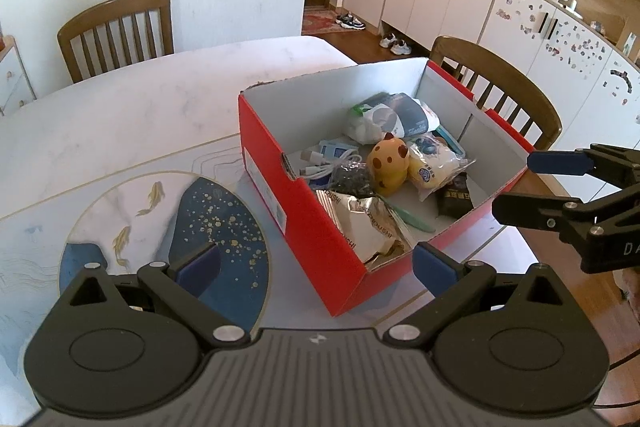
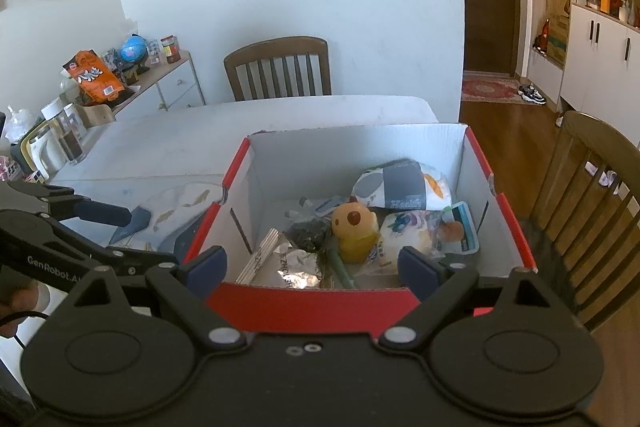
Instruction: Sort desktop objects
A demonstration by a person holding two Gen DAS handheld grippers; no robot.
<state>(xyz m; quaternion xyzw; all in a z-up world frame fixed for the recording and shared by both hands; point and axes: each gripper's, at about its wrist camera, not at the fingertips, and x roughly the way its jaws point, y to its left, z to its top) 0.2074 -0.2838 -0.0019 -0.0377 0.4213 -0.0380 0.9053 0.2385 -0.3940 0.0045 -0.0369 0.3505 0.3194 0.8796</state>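
A red cardboard box [image 1: 280, 187] [image 2: 304, 301] stands on the table, filled with small items: a yellow spotted toy [image 1: 387, 165] [image 2: 354, 229], a silver snack bag [image 1: 366, 227] [image 2: 298, 265], a white-grey packet [image 1: 394, 115] [image 2: 404, 187], a white cable [image 1: 332, 165], a green pen [image 1: 412, 221] [image 2: 342, 267] and a bread packet [image 1: 430, 167] [image 2: 404, 235]. My left gripper [image 1: 316, 265] hangs open before the box's near corner, holding nothing. My right gripper [image 2: 312, 263] is open and empty at the box's front wall, and it shows at the right of the left wrist view [image 1: 520, 187].
A round blue-and-white placemat [image 1: 168, 227] lies left of the box on the marble table [image 1: 140, 115]. Wooden chairs [image 1: 116, 31] [image 1: 504, 95] stand at the far side and right. A sideboard with jars and a snack bag [image 2: 94, 75] sits far left.
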